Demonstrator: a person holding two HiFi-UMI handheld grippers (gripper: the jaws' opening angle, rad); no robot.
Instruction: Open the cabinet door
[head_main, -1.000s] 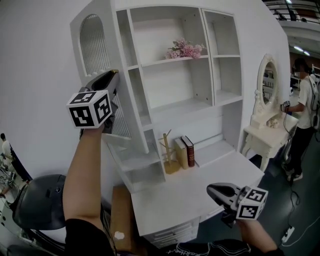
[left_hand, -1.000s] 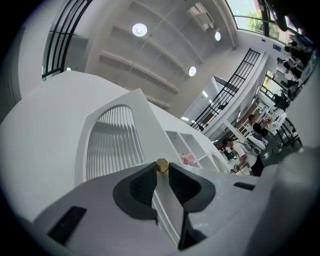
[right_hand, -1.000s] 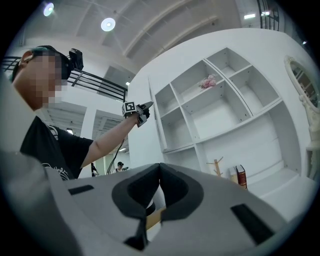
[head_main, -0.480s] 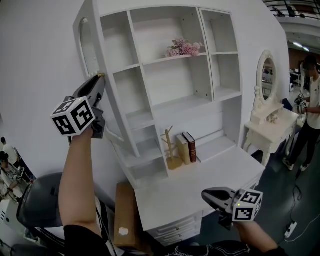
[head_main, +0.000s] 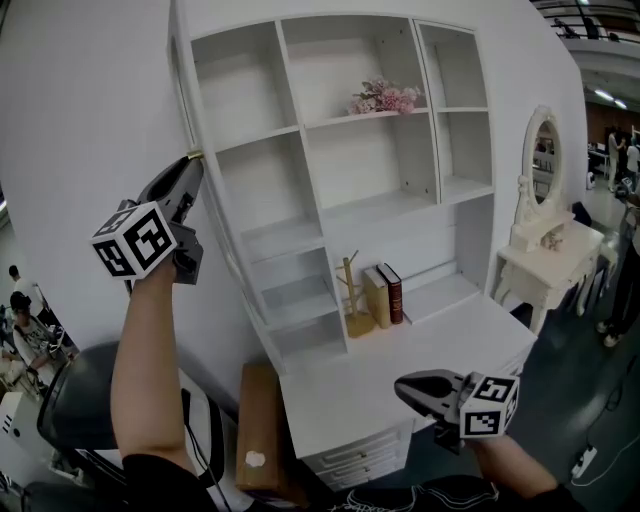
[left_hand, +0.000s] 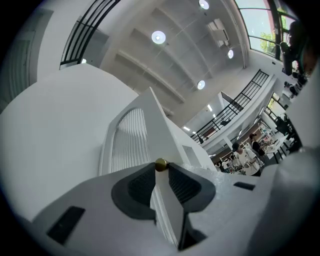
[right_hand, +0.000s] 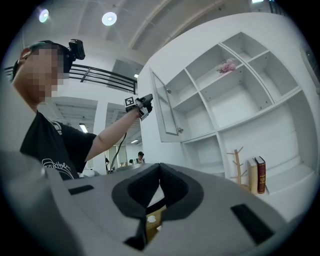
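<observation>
Head view: left hand-held gripper (head_main: 193, 161) clamped on the open cabinet door (left_hand: 127, 145) edge at its brass knob (left_hand: 160, 164). Right hand-held gripper (head_main: 405, 385) closed, empty, by the surface (head_main: 340, 395). Shelves (head_main: 258, 139) hold pink flowers (head_main: 385, 98), two books (head_main: 385, 295) and a wooden stand (head_main: 352, 295).

Large indoor hall dressed with mock home furniture.
High ceiling (left_hand: 145, 65), round lights (left_hand: 158, 36) and balcony rails (left_hand: 235, 107) above the left gripper (left_hand: 160, 167); white shelves (head_main: 330, 215) and vanity (head_main: 545, 265) beyond the right gripper (head_main: 402, 384).

The white cabinet door (left_hand: 127, 145), with an arched ribbed panel and a small brass knob (left_hand: 160, 164), stands wide open. Its free edge is clamped between the left gripper's (left_hand: 160, 171) jaws, with the knob at their tips.
</observation>
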